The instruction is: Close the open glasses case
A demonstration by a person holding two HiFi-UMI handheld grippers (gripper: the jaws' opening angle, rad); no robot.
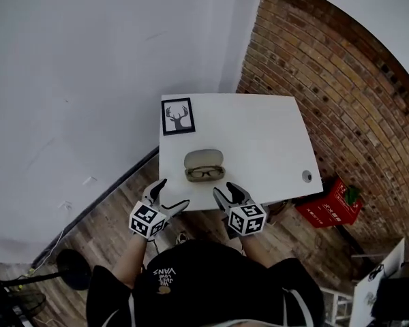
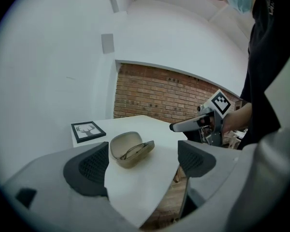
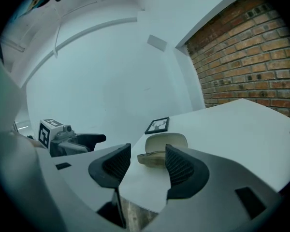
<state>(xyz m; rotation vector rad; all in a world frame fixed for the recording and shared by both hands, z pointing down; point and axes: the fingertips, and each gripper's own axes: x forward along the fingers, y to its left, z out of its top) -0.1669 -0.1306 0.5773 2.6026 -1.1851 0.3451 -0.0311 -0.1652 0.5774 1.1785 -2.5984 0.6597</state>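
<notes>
Rough red brick wall (image 1: 327, 80) behind a smooth white square desk (image 1: 266, 125). Left gripper (image 1: 172, 195) and right gripper (image 1: 226, 191) hover off the near edge, both spread, gripping nothing. Black-framed deer print (image 1: 178, 116) sits flat at the far left corner. Beige oval glasses case (image 1: 204, 163) lies open near the near edge, glasses inside. Round grommet (image 1: 307, 176) at the right edge is unseen in the left gripper view.
</notes>
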